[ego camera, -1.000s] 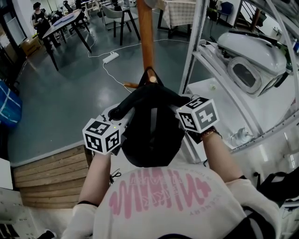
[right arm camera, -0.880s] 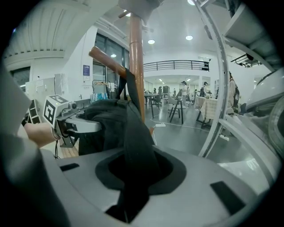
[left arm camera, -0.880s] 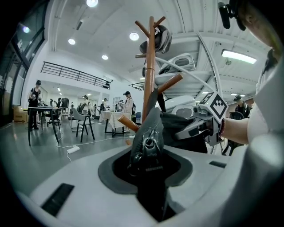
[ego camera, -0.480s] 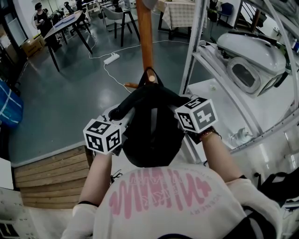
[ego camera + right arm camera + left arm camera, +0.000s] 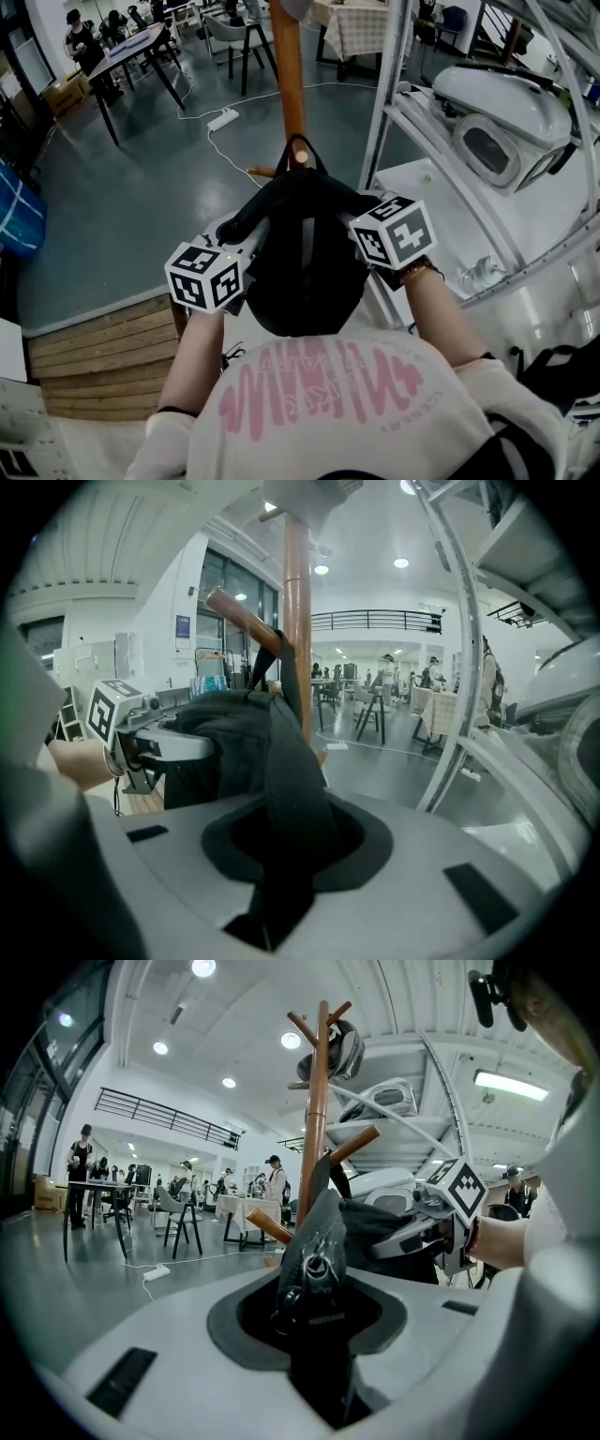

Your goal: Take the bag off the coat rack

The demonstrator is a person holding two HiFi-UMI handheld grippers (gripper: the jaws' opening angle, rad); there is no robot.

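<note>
A black bag (image 5: 305, 253) hangs by its strap loop from a peg of the wooden coat rack (image 5: 289, 75), right in front of the person. My left gripper (image 5: 246, 246) grips the bag's left side and my right gripper (image 5: 361, 225) its right side. The left gripper view has the bag's zippered edge (image 5: 314, 1260) pinched in the jaws, with the rack pole (image 5: 317, 1110) behind. In the right gripper view a fold of black bag fabric (image 5: 286, 789) is clamped in the jaws, below the pole (image 5: 297, 621) and its peg (image 5: 239, 616). Both grippers are shut on the bag.
A white metal shelf frame (image 5: 389, 103) with a white appliance (image 5: 497, 122) stands close on the right. A power strip (image 5: 222, 115) and its cable lie on the grey floor beyond the rack. Wooden planks (image 5: 103, 361) sit low left. Tables, chairs and people fill the back.
</note>
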